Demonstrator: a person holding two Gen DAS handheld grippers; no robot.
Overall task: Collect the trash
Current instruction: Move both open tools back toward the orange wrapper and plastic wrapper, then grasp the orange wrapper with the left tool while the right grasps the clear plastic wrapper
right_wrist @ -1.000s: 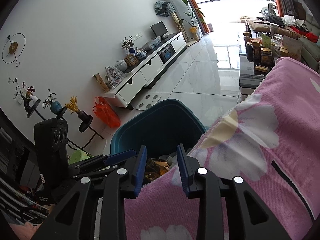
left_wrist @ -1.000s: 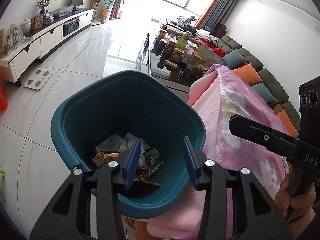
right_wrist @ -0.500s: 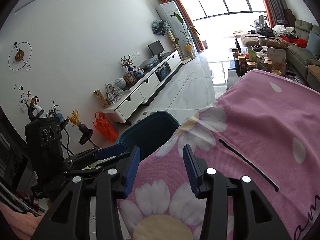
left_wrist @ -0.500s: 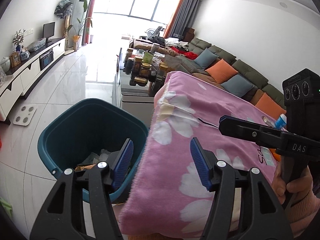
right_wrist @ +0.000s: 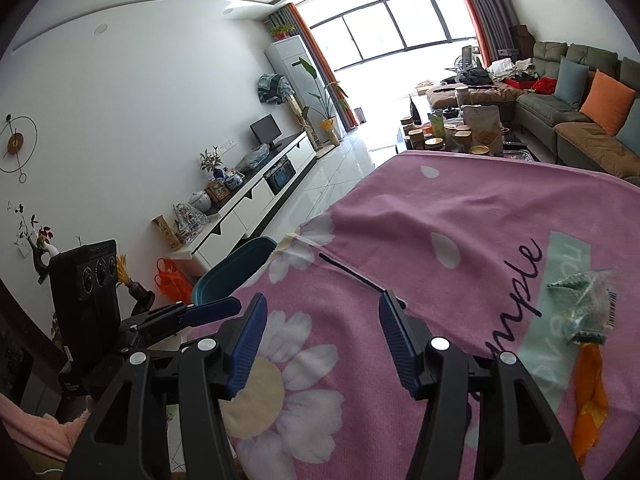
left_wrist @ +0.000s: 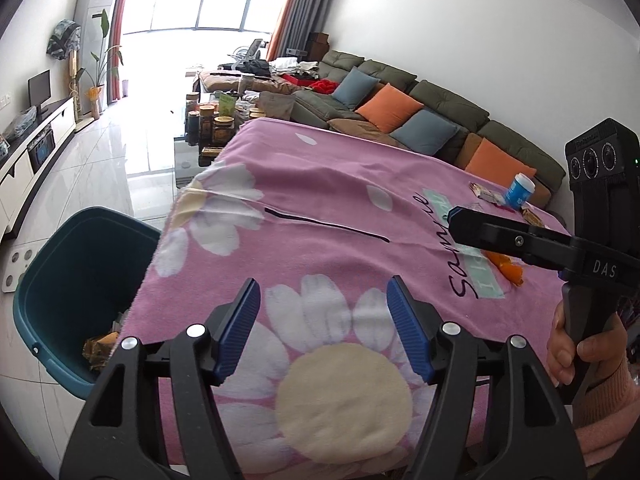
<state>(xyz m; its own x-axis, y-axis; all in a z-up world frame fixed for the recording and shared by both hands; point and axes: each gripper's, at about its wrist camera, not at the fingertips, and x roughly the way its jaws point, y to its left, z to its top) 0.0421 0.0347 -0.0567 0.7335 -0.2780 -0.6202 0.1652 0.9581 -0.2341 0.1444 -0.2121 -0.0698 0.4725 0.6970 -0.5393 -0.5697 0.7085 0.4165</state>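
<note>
- Trash lies on the pink daisy-print blanket covering our table: an orange wrapper and a crumpled clear packet near its right edge, with a blue-and-white tub and small snack packets toward the far right corner.
- Our left gripper hovers over the near edge, its jaws just opened wide, nothing between them.
- Our right gripper does likewise, empty, its jaws just opened.
- Beside the table's left edge stands the teal bin, wrappers inside.
- One hand grips the right handle.
</note>
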